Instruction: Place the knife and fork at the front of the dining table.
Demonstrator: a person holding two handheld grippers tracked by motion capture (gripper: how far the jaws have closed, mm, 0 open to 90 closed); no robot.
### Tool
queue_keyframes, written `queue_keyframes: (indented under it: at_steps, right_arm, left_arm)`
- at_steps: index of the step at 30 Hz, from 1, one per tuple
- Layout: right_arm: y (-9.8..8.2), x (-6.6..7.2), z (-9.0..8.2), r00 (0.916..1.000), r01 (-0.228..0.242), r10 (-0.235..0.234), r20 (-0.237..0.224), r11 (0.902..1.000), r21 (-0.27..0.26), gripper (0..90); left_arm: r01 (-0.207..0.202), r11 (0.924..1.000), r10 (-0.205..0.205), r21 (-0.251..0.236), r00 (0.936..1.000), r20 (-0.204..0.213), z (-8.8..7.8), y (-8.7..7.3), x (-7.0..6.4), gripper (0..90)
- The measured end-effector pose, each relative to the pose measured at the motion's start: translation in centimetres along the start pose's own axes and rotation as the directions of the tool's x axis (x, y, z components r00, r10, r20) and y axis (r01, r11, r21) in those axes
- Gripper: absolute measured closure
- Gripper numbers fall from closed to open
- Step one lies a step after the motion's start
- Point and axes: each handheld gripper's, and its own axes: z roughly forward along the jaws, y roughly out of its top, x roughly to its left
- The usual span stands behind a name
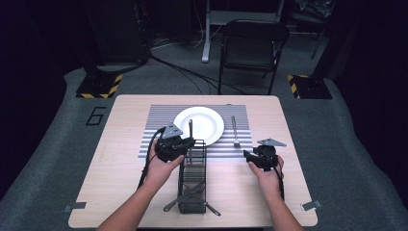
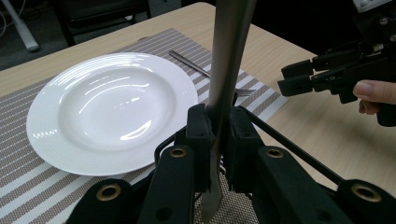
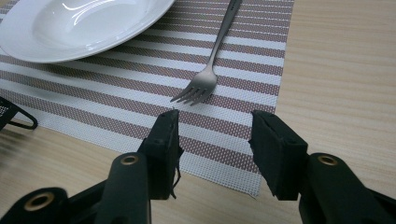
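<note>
While the left gripper (image 2: 215, 140) pinches a flat silver table knife (image 2: 226, 70) upright, long axis vertical, above the black wire cutlery caddy (image 1: 192, 180) beside the round white plate (image 2: 109, 109), the right gripper (image 3: 215, 140) hovers fingers spread.

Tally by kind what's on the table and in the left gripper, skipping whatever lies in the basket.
Plate: 1
Placemat: 1
Fork: 1
Wire basket: 1
Metal utensil in left gripper: 1
Total: 5
</note>
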Motion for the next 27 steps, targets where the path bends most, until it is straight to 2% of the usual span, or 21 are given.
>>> queue_keyframes:
  at_steps: [9,24,27]
  right_arm:
    - [0.0,-0.1,0.0,1.0000,-0.008,0.008,-0.004,1.0000,0.002,52.0]
    - [-0.1,-0.1,0.1,0.9999,-0.012,0.012,-0.008,0.9999,0.004,52.0]
    - [-0.1,-0.1,0.1,0.9997,-0.019,0.019,-0.013,0.9998,0.004,52.0]
  left_arm:
    - [-0.020,0.9998,0.020,0.000,0.9996,-0.022,0.1,0.4,-0.3,81.8]
    - [-0.028,0.9992,0.028,-0.029,0.9996,-0.009,-2.2,3.2,-0.4,81.9]
    - [-0.017,0.9990,0.017,-0.041,0.9999,-0.002,-2.8,3.8,-0.4,81.9]
